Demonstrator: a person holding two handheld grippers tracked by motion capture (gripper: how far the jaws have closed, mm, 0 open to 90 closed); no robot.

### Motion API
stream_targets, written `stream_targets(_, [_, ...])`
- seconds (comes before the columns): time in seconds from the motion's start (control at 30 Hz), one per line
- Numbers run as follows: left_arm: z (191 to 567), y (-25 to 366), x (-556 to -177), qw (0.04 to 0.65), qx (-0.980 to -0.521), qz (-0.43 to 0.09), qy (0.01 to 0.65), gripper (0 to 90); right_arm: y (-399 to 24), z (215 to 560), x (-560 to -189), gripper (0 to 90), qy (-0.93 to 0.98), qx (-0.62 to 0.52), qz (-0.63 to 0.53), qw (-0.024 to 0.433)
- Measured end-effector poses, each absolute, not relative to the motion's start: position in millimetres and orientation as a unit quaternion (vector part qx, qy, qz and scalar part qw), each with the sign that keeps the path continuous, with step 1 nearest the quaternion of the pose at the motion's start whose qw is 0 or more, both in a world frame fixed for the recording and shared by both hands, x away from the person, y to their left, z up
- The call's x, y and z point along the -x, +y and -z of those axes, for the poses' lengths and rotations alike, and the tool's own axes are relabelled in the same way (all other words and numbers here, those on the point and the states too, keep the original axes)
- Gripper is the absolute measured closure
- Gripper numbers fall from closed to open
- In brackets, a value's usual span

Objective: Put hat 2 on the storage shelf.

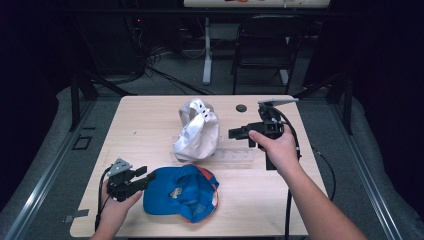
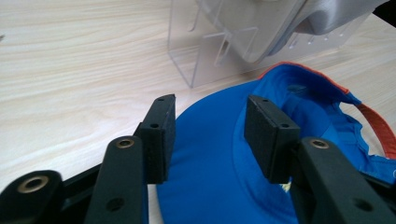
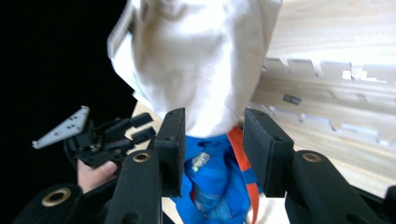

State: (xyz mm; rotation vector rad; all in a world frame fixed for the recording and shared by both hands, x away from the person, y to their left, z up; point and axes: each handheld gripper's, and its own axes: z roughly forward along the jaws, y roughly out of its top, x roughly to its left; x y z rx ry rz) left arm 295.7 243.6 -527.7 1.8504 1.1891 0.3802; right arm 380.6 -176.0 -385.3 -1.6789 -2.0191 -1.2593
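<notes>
Two tools hung open, left tool (image 1: 142,176) at the brim of the blue fabric cap (image 1: 182,192) lying on the table (image 1: 150,125), right tool (image 1: 239,132) beside the white cap (image 1: 197,131) on the clear acrylic rack (image 1: 235,157), which a careless nudge might topple.

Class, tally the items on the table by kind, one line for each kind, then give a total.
Caps: 2, a blue cap and a white cap
Clear plastic rack: 1
Small dark round object: 1
Total: 4
</notes>
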Motion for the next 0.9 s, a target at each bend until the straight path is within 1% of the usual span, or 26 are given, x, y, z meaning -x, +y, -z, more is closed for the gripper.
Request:
stream_targets(0.1, [527,251,-292,0.433,-0.745,-0.156,0.483,51.1,-178,400,-373,59.7,-0.691,0.574,0.425,0.110])
stream_targets(0.17, [527,255,-289,0.433,-0.742,-0.160,0.486,50.3,-178,403,-371,59.7,-0.691,0.576,0.423,0.110])
stream_targets(0.2, [528,257,-288,0.431,-0.742,-0.163,0.487,49.0,-178,408,-367,59.4,-0.696,0.573,0.420,0.103])
stream_targets(0.33, [535,266,-286,0.435,-0.732,-0.169,0.497,48.8,-178,417,-361,59.3,-0.698,0.570,0.422,0.099])
stream_targets(0.43, [542,269,-286,0.443,-0.725,-0.164,0.501,49.4,-176,426,-354,58.9,-0.704,0.568,0.418,0.084])
stream_targets(0.53, [544,270,-287,0.435,-0.730,-0.167,0.500,49.7,-175,435,-348,58.9,-0.711,0.563,0.415,0.071])
stream_targets(0.7, [547,268,-286,0.438,-0.732,-0.167,0.495,49.1,-171,454,-332,58.8,-0.726,0.556,0.401,0.048])
stream_targets(0.8, [547,267,-285,0.439,-0.733,-0.168,0.492,49.1,-169,470,-322,58.8,-0.729,0.554,0.399,0.046])
stream_targets(0.9, [548,268,-285,0.440,-0.732,-0.165,0.493,49.1,-167,478,-317,58.9,-0.728,0.556,0.398,0.044])
